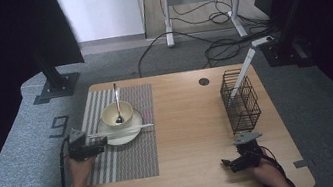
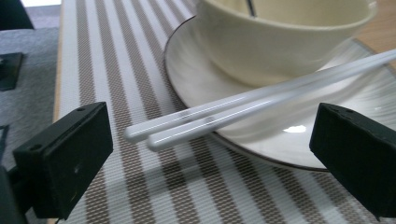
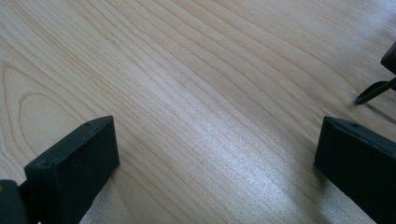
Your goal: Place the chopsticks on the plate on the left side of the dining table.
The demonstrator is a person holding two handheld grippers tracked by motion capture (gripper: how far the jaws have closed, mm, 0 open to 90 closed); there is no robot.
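Wood table (image 1: 191, 135), striped placemat (image 1: 128, 155) left of frame, grey carpet. Left gripper (image 1: 99, 143) wide open at chopsticks (image 2: 224, 112), gripping nothing; right gripper (image 1: 231, 162) open, empty.

My left claw (image 2: 205, 158) stands wide open, nothing pressed between its black jaws. Two white chopsticks (image 2: 243, 105) lie side by side across the plate's (image 2: 196, 79) rim, their ends jutting over the striped placemat (image 2: 121, 60). A cream bowl (image 2: 275, 42) sits on the plate.
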